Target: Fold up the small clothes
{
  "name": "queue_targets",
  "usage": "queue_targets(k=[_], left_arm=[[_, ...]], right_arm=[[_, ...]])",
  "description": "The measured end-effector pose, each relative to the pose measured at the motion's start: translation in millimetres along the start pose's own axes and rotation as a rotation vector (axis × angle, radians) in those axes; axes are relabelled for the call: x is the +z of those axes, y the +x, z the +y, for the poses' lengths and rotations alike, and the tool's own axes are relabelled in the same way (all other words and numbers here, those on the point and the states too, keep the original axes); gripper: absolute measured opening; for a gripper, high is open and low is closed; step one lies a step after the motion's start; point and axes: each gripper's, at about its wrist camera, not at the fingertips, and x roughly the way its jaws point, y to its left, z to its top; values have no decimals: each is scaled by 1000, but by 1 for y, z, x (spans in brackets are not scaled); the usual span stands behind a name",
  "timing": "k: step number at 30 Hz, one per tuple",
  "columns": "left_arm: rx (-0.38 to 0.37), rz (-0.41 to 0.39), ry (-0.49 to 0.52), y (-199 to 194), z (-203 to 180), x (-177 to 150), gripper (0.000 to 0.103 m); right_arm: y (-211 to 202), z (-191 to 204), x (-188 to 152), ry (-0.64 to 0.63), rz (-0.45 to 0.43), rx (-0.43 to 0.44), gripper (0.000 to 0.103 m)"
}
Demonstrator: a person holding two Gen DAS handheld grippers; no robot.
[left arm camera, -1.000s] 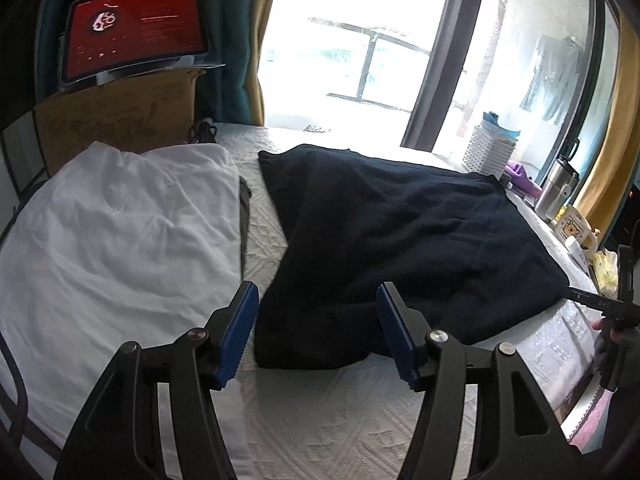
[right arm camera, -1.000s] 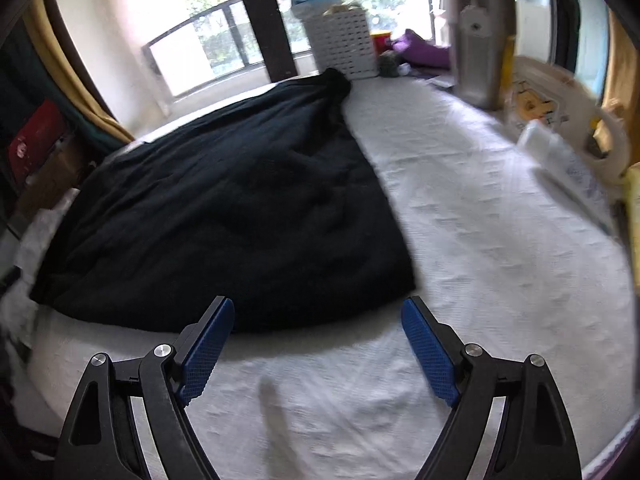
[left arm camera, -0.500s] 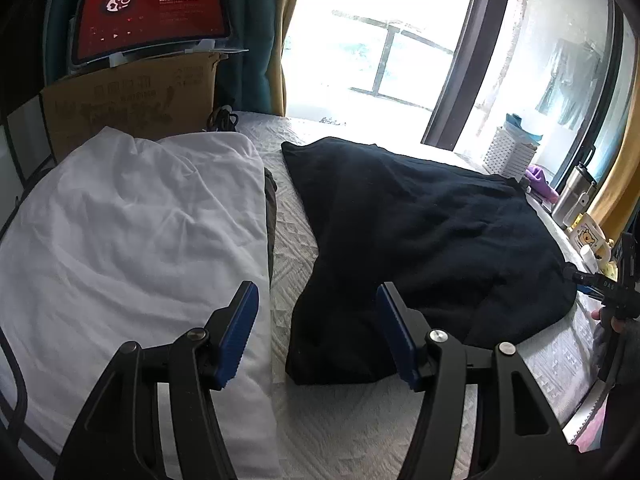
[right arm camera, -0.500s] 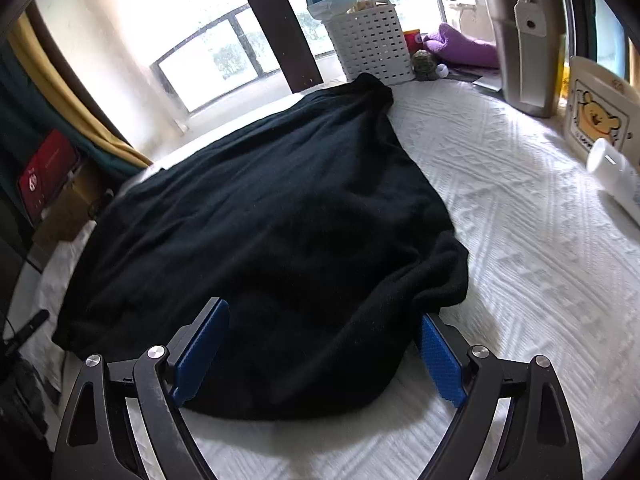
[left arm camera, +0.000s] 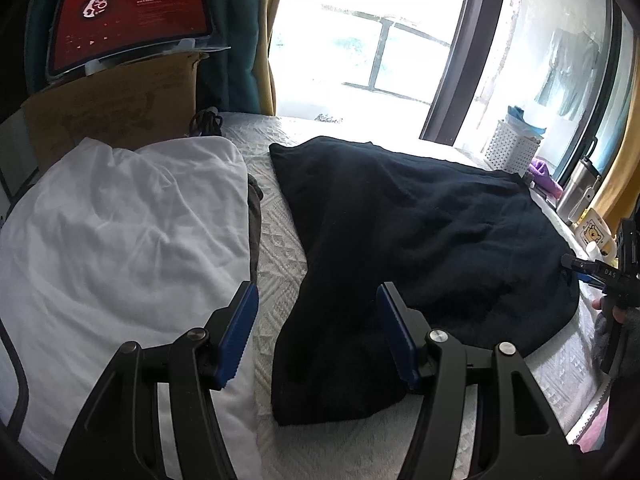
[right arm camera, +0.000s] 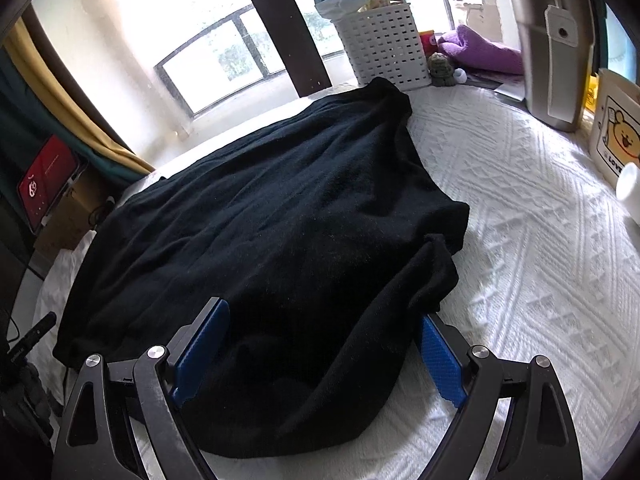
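Observation:
A black garment (left arm camera: 420, 248) lies spread on the white textured bedcover (left arm camera: 280, 256); it also fills the right wrist view (right arm camera: 280, 216). My left gripper (left arm camera: 316, 336) is open, its jaws straddling the garment's near left corner. My right gripper (right arm camera: 320, 352) is open, low over the garment's near right corner, with cloth lying between its blue pads (right arm camera: 440, 360). The right gripper also shows at the far right of the left wrist view (left arm camera: 592, 270).
A white pillow (left arm camera: 120, 248) lies left of the garment. A cardboard box (left arm camera: 112, 108) with a red-screen tablet (left arm camera: 128, 20) stands behind it. A white basket (right arm camera: 384, 44), purple cloth (right arm camera: 480, 48), steel flask (right arm camera: 552, 40) and bear-print box (right arm camera: 616, 144) line the far and right bed edge.
Both grippers moved forward over the garment's near corners. The right one now has cloth between its open jaws. The garment's near right edge has bunched up.

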Motion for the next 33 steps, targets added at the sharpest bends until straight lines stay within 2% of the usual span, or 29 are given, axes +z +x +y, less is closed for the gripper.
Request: queue_targets(k=[20,29,31,33], left_arm=[[-1,49,23,32,3,13,62],[-12,75,21,47,0,21,62],[-13,79,29,49,-2,23,62],[-13,81,35,50,-4,25,62]], right_arm=[[32,12,28,-39,-9,-30,92],[44,13,40,-42,-20,37,91],[48,15,43,-47,-17,61,89],[52,17,46,-54,-14,75,81]])
